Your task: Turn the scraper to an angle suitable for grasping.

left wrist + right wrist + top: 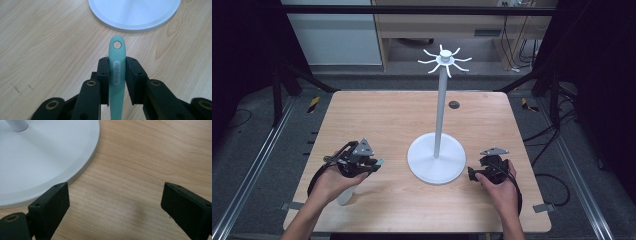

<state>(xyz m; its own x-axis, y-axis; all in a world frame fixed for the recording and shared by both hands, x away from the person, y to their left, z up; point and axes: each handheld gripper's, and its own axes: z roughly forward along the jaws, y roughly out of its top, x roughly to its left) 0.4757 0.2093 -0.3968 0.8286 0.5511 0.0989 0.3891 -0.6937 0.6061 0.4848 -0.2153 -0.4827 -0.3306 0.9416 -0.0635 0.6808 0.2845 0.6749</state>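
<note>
A mint-green utensil handle (117, 75) with a hanging hole at its tip is clamped between the black pads of my left gripper (117, 65), which is shut on it. In the high view that gripper (372, 163) hovers over the table's front left, and the handle tip (381, 162) points toward the white stand's round base (435, 165). A pale end of the utensil (346, 196) shows below the hand. The stand's pole rises to a ring of curved hooks (445, 59). My right gripper (470, 173) rests just right of the base, jaws open (115, 205) with nothing between them.
The wooden table (377, 115) has a small dark round disc (454, 104) behind the stand. The stand's base rim (82, 167) lies close to the right gripper's left pad. Black frame rails and cables surround the table.
</note>
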